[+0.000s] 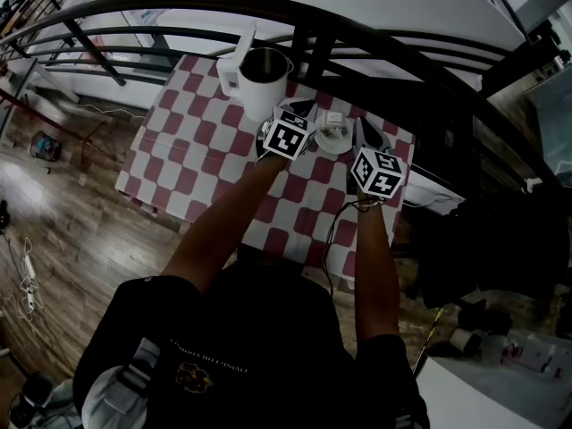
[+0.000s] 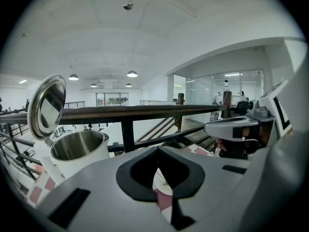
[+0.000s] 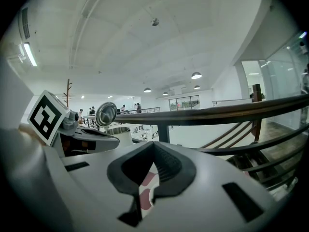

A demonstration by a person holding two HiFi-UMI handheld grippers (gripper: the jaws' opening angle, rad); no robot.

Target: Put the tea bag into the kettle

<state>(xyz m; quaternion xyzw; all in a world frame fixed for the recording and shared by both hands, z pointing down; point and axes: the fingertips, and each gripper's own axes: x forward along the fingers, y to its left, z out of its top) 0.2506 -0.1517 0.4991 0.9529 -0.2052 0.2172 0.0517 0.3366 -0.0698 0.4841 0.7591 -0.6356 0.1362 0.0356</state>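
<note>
Small bench [image 1: 192, 164], fully covered by a red-and-white checked cloth [image 1: 170, 114], stands on a wood floor [image 1: 63, 231] against a dark railing [image 1: 179, 7]. On the cloth: white kettle [image 1: 262, 88], lid up, at the far edge; small white plate [image 1: 334, 138] just right of it.

White kettle [image 1: 259, 92] with silvery inside, red-and-white chequered tablecloth [image 1: 192, 150].
</note>
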